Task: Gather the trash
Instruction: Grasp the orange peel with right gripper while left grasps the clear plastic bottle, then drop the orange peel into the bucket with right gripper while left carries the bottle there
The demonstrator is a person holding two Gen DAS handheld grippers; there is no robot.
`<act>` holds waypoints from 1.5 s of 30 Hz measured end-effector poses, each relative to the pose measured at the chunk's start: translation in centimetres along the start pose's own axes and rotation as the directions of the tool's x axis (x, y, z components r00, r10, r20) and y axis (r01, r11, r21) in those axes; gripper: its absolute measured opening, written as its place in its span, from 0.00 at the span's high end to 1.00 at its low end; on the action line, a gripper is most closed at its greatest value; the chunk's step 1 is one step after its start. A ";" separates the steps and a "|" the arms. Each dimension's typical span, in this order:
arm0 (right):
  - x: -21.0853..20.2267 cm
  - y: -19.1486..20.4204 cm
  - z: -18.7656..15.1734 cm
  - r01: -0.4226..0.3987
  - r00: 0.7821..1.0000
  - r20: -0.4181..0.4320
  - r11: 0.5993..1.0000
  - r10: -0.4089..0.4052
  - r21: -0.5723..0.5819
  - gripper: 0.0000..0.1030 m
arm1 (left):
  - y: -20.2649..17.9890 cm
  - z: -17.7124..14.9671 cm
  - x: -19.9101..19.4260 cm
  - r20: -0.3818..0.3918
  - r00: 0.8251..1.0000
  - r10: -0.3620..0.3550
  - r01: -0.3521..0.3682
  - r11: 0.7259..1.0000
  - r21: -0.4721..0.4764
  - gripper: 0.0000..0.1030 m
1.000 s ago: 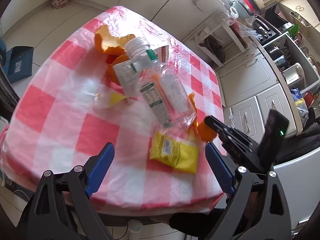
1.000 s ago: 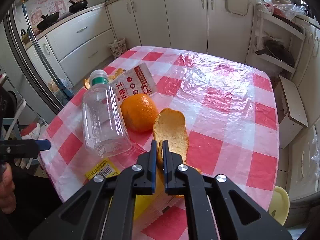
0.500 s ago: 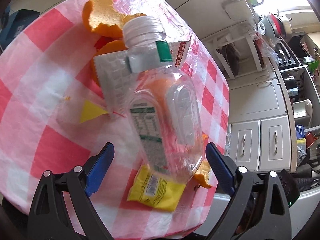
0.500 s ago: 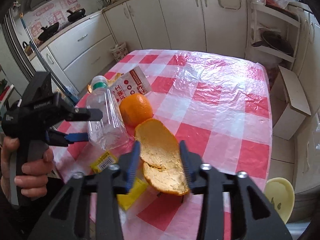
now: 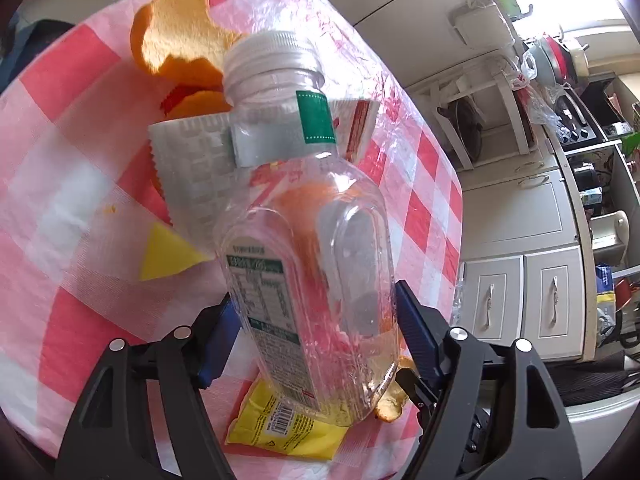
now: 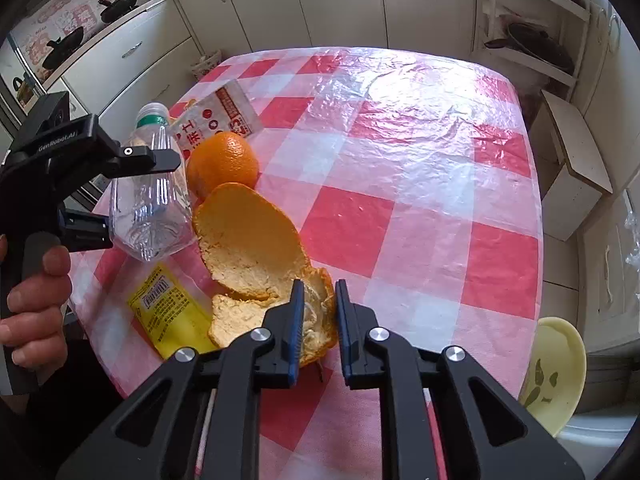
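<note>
An empty clear plastic bottle with a white cap lies on the red-checked table. My left gripper has its blue pads against both sides of the bottle's base; it also shows in the right wrist view. A large orange peel lies at the near edge. My right gripper is closing on the peel's right edge, the pads on either side of it. A yellow wrapper lies under the bottle's base. A whole orange, a printed sachet and another peel lie beyond.
The table is covered with clear plastic film. A pale yellow bin stands by the table's right front corner. A cardboard box and kitchen cabinets surround the table.
My left gripper moved forward and closed on the bottle's base. My right gripper opened, then narrowed around the edge of the large orange peel.
</note>
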State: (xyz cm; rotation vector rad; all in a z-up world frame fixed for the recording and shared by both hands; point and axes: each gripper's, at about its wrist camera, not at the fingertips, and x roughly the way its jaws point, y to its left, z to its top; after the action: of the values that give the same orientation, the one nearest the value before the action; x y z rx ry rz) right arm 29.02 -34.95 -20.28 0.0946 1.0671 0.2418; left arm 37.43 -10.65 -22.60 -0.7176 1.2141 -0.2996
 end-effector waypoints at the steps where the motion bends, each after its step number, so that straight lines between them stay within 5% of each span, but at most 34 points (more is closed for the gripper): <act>1: -0.2 0.1 0.0 -0.008 1.000 0.008 1.000 0.008 -0.006 0.89 | 0.0 0.1 -0.3 0.007 1.000 -0.010 0.010 1.000 0.002 0.33; 14: -7.0 -4.2 -0.1 -0.070 0.970 0.242 0.990 0.039 0.121 0.93 | -0.2 -0.9 -6.9 0.101 0.985 -0.138 0.124 0.983 0.134 0.44; 21: -10.2 -9.9 -2.7 0.019 0.957 0.276 0.965 -0.094 0.260 0.93 | 0.9 -1.2 -8.1 0.079 0.980 -0.184 0.171 0.974 0.149 0.49; 27: -10.8 -16.1 -6.2 0.240 0.938 0.142 0.888 -0.316 0.392 0.93 | 1.3 -1.5 -8.9 0.063 0.968 -0.243 0.231 0.961 0.154 0.49; 31: -8.1 -19.3 -7.8 0.347 0.930 -0.031 0.844 -0.367 0.410 0.90 | 0.2 -1.9 -9.8 0.055 0.944 -0.325 0.310 0.932 0.188 0.49; 33: -6.4 -20.4 -8.3 0.394 0.918 -0.117 0.831 -0.380 0.392 0.61 | -0.7 -2.5 -10.1 0.037 0.936 -0.351 0.336 0.918 0.210 0.49; 34: -6.3 -20.7 -8.2 0.410 0.910 -0.117 0.822 -0.398 0.395 0.57 | -1.2 -2.9 -10.0 0.024 0.932 -0.361 0.347 0.911 0.220 0.49; 39: -11.5 -20.2 -7.4 0.269 0.915 0.123 0.808 -0.384 0.524 0.45 | -5.7 -6.5 -8.3 -0.083 0.922 -0.378 0.384 0.873 0.301 0.49; 45: -18.3 -17.8 -7.0 0.119 0.815 0.428 0.837 -0.390 0.534 0.33 | -13.3 -12.9 0.0 -0.272 0.908 -0.319 0.402 0.846 0.349 0.49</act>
State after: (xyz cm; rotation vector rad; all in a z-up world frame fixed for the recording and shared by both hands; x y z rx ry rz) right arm 17.14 -56.89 -11.46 0.4417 0.5547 -0.3104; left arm 27.65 -24.96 -16.13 -0.5612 1.1533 -0.9331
